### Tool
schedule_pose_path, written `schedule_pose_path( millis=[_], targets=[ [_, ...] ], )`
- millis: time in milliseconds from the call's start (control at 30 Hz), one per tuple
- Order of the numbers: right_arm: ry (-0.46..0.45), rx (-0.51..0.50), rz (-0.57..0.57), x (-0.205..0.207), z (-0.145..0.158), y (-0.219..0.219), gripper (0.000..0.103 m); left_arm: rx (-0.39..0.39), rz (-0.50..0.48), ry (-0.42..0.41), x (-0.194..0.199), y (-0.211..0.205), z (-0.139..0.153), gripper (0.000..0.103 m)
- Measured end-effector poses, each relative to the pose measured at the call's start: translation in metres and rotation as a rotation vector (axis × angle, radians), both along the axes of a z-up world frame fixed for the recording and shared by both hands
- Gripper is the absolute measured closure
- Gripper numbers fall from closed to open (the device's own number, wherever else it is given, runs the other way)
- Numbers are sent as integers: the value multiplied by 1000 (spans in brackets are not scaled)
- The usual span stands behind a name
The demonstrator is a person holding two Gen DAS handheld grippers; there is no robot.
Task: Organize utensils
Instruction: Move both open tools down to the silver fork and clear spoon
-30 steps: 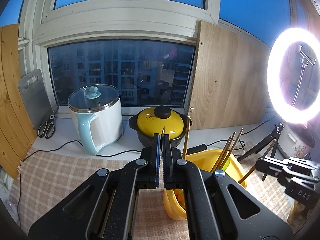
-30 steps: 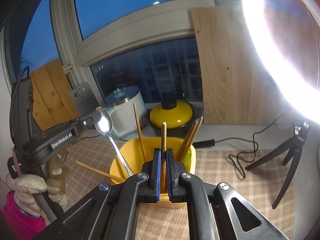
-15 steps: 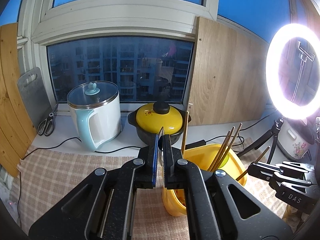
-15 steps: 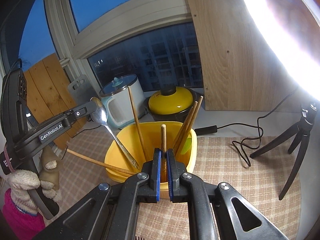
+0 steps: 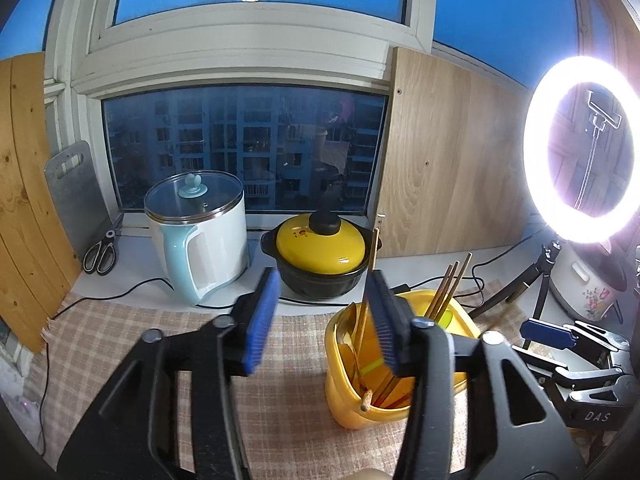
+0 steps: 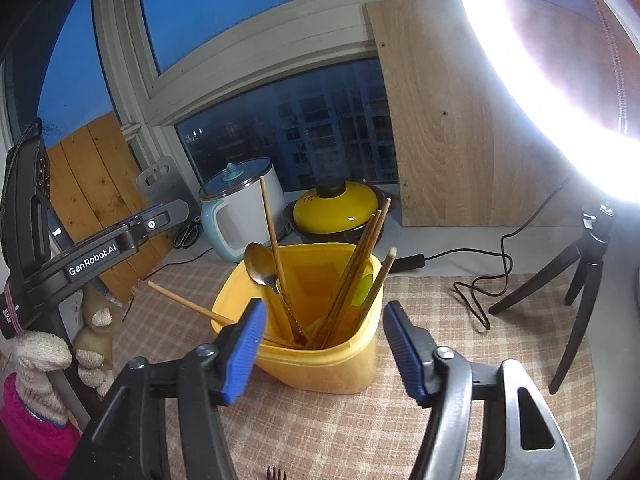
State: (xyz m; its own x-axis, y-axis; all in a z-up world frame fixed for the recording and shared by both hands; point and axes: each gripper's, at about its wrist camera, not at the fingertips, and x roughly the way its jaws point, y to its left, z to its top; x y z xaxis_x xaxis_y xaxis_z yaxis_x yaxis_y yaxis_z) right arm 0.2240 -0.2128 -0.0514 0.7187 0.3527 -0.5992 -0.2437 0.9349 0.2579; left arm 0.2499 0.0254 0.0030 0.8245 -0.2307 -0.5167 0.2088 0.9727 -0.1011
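Observation:
A yellow plastic container [image 6: 320,368] stands on the checked cloth, holding several wooden chopsticks [image 6: 360,256] and a metal spoon [image 6: 260,264], bowl up. One chopstick [image 6: 180,300] sticks out sideways over its left rim. My right gripper [image 6: 324,348] hangs just before the container; its jaws are opening and the blue pads touch nothing. My left gripper [image 5: 324,320] is left of the container [image 5: 348,400], its jaws also opening with nothing between them. It shows in the right wrist view at upper left as the left gripper [image 6: 168,216], held by a gloved hand [image 6: 40,356].
On the sill behind stand a white and pale blue electric pot [image 5: 200,240] and a black pot with a yellow lid [image 5: 320,248]. Scissors [image 5: 100,252] lie far left. A lit ring light [image 5: 580,152] on a tripod [image 6: 580,272], cables and a rice cooker [image 5: 580,280] are at the right. Fork tines [image 6: 275,474] peek in below.
Both grippers went from shut to open. The spoon the left one held now stands in the container, and so does the chopstick the right one held.

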Motion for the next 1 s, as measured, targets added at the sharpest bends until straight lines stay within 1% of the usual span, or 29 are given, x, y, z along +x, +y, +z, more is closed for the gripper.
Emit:
schedule_pose_path(
  millis=[167, 300, 433, 600, 700, 867, 1000],
  targets=[
    [-10, 0, -9, -12, 2, -3, 20, -5, 10, -8, -9, 4, 4, 51],
    [-14, -2, -13, -21, 2, -5, 14, -1, 9, -20, -19, 6, 7, 46],
    [-32, -15, -12, -32, 3, -8, 0, 3, 5, -32, -34, 9, 12, 44],
    [-41, -49, 23, -47, -1, -8, 0, 23, 5, -40, -52, 14, 13, 44],
    [-45, -64, 59, -56, -6, -9, 0, 35, -3, -26, -62, 16, 7, 44],
    [-38, -89, 127, -70, -20, -10, 0, 29, -27, 30, -78, 21, -9, 44],
    [-8, -120, 209, -77, -40, -9, 1, 17, -50, 99, -89, 22, -29, 44]
  ],
)
